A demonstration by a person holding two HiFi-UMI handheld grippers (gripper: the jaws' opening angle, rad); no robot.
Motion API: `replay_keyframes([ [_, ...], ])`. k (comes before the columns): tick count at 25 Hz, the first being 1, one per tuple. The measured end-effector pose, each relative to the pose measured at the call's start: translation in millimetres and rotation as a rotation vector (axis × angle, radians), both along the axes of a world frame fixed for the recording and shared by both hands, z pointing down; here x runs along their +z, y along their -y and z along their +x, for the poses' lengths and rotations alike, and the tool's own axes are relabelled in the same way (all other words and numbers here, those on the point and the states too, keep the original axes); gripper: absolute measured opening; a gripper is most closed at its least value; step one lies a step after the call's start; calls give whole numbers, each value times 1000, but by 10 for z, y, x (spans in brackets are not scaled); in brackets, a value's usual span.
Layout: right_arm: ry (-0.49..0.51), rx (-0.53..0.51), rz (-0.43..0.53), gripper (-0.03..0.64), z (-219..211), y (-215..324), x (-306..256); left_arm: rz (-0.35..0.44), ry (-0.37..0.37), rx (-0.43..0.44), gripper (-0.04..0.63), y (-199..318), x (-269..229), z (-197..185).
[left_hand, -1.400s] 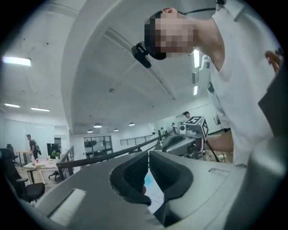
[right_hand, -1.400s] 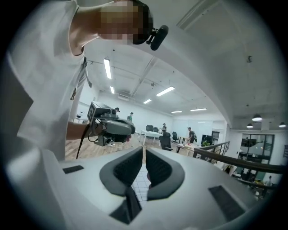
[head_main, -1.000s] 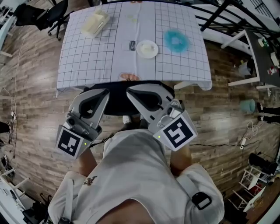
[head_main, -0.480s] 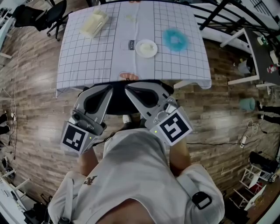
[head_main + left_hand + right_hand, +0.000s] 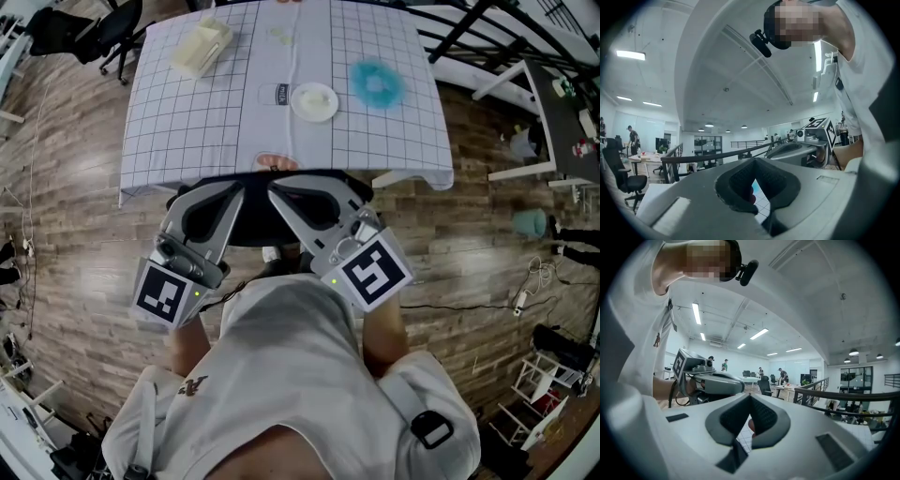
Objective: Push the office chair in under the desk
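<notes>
A black office chair (image 5: 251, 223) stands at the near edge of the desk (image 5: 187, 122), which is covered in a checked white cloth; the chair's front is hidden under the cloth's hem. My left gripper (image 5: 236, 188) and right gripper (image 5: 273, 187) both lie over the chair's back with their tips close together by the desk edge. Both are shut with nothing between the jaws. In the left gripper view the left gripper (image 5: 757, 161) shows closed pads and the right gripper (image 5: 806, 143) beside it. The right gripper view shows the right gripper (image 5: 750, 397) closed too.
On the desk sit a cream container (image 5: 202, 47), a white dish (image 5: 315, 102) and a blue fluffy ring (image 5: 378, 85). Another black chair (image 5: 103, 33) stands at the far left. Black railings (image 5: 469, 37) and a white shelf (image 5: 539, 169) are at the right, above a wood floor.
Both grippers have rolled slightly and edged a little toward the desk. The chair and desk look unchanged.
</notes>
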State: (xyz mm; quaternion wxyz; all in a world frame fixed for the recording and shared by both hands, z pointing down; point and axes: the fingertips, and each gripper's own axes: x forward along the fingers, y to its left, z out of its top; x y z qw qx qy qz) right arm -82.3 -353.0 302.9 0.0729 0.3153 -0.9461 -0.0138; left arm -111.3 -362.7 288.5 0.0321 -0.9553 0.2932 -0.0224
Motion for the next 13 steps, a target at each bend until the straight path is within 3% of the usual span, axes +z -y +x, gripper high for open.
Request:
replay_keyframes([
  [13, -10, -16, 20, 4, -59, -14, -7, -7, 8, 9, 2, -23, 30, -13],
])
